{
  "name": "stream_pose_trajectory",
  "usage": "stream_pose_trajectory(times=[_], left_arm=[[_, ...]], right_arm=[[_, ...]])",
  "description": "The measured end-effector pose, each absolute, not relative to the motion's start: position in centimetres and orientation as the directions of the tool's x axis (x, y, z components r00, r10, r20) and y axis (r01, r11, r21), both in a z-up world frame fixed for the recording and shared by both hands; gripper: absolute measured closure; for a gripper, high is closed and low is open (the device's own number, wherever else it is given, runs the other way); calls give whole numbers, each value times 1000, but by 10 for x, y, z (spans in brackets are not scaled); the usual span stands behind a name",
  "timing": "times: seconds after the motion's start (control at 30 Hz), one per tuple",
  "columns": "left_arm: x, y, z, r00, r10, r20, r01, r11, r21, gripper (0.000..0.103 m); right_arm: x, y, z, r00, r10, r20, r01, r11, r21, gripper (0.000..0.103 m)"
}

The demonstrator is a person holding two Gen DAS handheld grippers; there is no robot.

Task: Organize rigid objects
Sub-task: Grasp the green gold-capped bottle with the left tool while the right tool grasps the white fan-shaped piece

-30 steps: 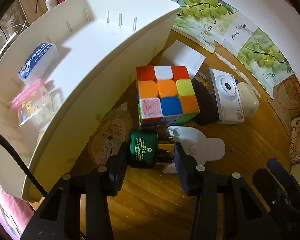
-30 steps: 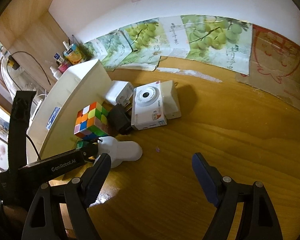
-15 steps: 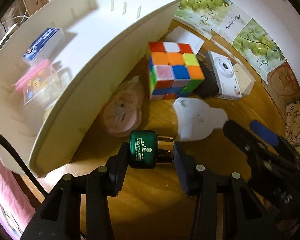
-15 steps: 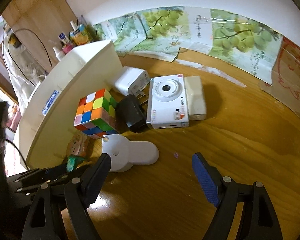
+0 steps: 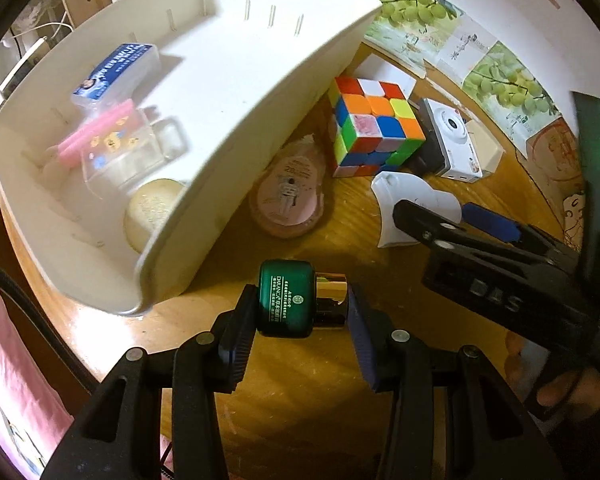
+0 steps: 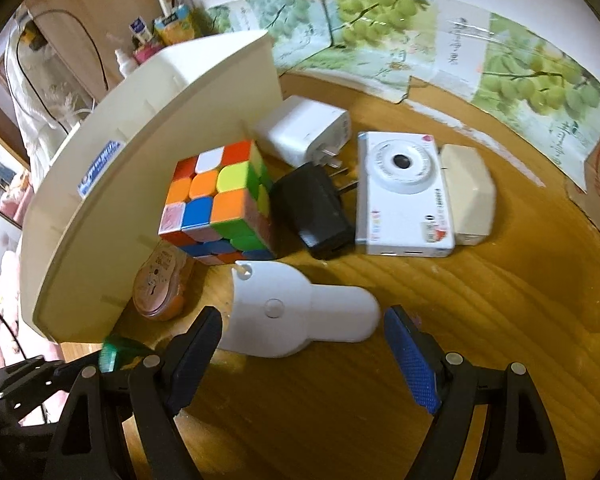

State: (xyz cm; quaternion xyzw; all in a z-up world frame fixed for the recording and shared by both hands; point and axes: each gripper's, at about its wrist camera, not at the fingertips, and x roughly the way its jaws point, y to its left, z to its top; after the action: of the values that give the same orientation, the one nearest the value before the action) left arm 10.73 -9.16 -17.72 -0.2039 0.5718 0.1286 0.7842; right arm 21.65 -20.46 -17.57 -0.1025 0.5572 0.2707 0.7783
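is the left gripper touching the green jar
Touching: in the left wrist view both pads of the left gripper press the ends of the green jar.

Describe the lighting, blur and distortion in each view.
Left wrist view: warm dim light, fisheye bending the white bin; the green jar in the left gripper is sharp, the bin's contents smeared. Right wrist view: bin wall bowed, slight motion blur on the cube; a dull sheen on the wooden table beyond the right gripper.

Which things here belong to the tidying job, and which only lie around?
Job: green jar in left gripper, white bin, white fan, right gripper, cube, camera.
Lying around: grape posters, bottles.
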Motion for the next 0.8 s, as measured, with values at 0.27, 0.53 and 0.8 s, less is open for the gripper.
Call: stream_pose_trajectory(times=[0.27, 0.53, 0.8], left_arm=[[96, -84, -174, 326, -35, -945, -436, 881, -183, 56], [89, -81, -168, 348, -36, -937, -419, 888, -190, 56], [84, -84, -155, 382, -10, -924, -383, 908, -168, 56]], right_arm=[[218, -187, -181, 268, 218, -938, -535, 844, 43, 19], [215, -172, -191, 308, 139, -941, -561, 826, -62, 18], [215, -167, -197, 326, 156, -932, -571, 818, -63, 16]])
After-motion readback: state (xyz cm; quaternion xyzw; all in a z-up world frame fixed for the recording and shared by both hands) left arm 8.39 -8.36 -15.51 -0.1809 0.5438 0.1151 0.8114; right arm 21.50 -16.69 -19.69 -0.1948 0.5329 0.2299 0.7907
